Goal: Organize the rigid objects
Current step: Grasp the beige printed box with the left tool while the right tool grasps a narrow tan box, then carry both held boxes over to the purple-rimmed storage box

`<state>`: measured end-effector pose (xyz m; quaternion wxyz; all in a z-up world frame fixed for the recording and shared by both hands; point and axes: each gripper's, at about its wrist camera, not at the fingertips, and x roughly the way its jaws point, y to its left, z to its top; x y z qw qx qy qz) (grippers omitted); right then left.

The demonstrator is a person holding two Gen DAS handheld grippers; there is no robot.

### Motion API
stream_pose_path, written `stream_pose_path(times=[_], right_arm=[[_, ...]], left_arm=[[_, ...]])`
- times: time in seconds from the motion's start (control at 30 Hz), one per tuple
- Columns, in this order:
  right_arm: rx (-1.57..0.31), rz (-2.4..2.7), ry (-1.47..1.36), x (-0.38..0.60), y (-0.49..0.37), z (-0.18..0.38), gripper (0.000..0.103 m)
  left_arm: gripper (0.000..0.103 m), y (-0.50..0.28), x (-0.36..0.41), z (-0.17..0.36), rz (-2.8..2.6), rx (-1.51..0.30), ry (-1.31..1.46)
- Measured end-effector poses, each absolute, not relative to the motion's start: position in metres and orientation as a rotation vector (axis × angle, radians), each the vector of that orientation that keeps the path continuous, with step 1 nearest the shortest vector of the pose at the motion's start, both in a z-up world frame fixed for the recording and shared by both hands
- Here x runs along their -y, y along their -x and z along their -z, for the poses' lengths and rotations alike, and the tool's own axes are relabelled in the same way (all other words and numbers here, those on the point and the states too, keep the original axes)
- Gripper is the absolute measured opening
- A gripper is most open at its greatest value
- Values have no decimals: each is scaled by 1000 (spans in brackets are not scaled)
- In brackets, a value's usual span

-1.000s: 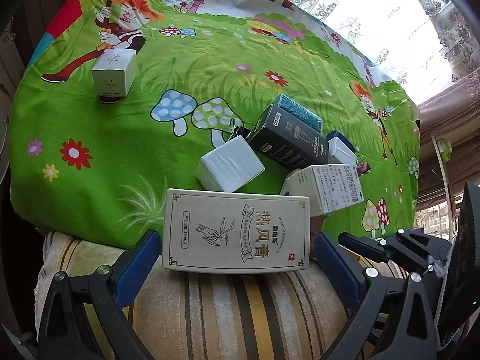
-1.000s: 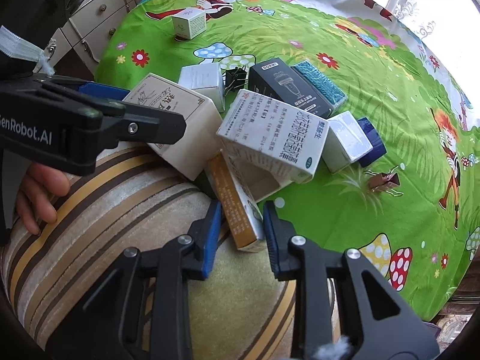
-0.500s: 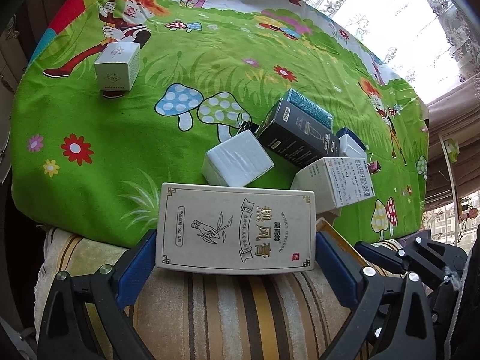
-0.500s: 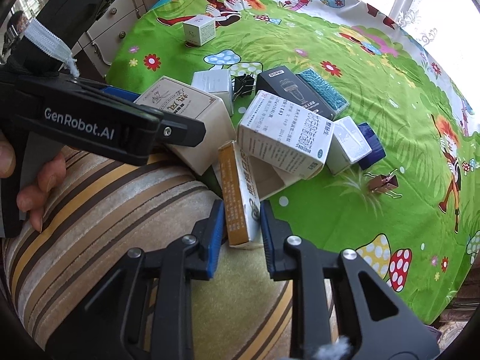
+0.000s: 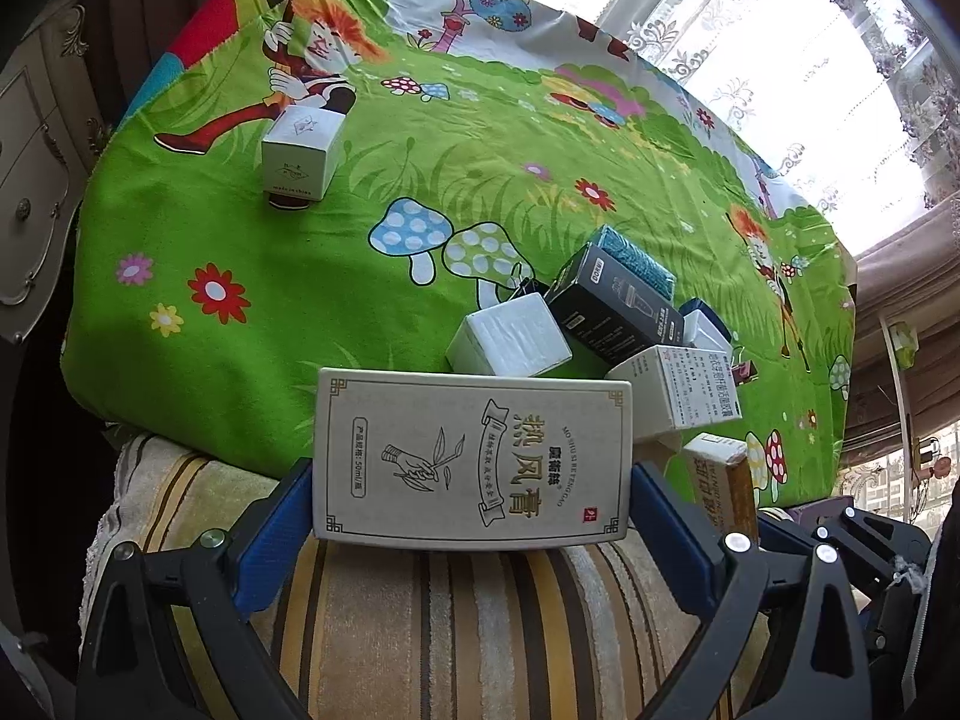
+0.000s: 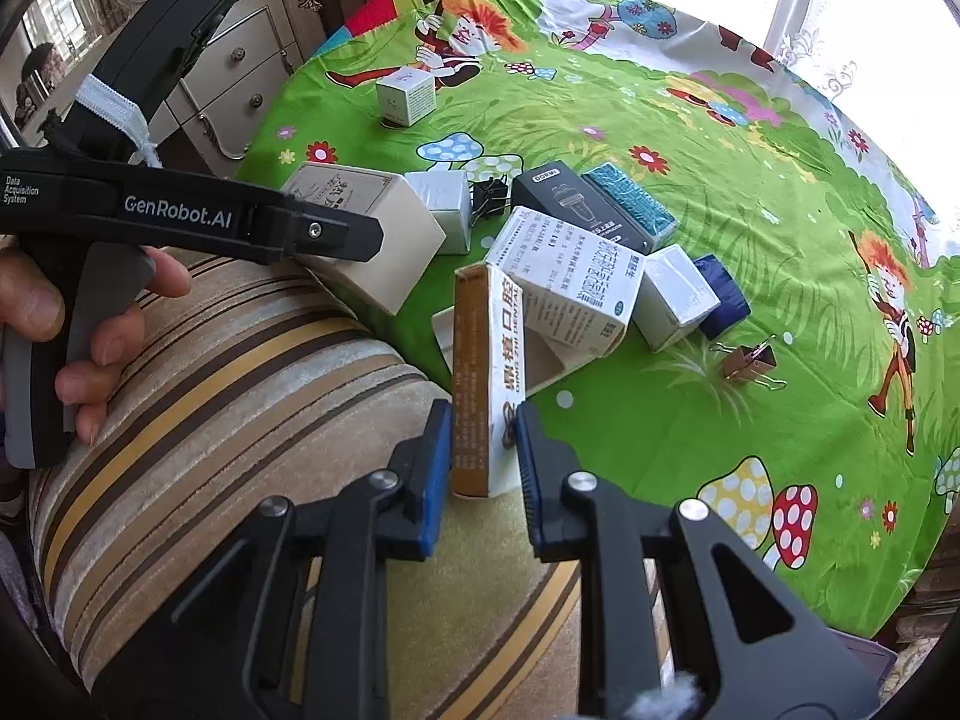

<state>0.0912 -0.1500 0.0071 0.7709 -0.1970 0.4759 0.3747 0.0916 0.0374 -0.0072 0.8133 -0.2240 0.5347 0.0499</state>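
I had 2 grips: my right gripper had just closed on the narrow gold box, my left gripper clamped the cream box, both above the striped cushion. I feared the gold box would twist free, held only near 1 end.

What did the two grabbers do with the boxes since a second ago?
The right gripper has just closed its jaws on the narrow gold-and-white dental box and tipped it up off the pile. The left gripper still clamps the flat cream box with the hand drawing, raised slightly. The other boxes on the green cartoon cloth stayed put.
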Motion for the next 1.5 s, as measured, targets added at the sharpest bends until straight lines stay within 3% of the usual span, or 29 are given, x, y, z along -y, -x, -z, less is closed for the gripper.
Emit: stream_pose_path(times=[0.03, 0.63, 1.5], right_arm=[[-1026, -806, 420, 152, -91, -9, 19], [-938, -702, 226, 221, -74, -40, 19], [-915, -269, -7, 404, -31, -47, 19]], left_arm=[[100, -91, -38, 6, -112, -1136, 481], [100, -71, -27, -27, -86, -1020, 513], [100, -68, 161, -57, 441, -1009, 291]])
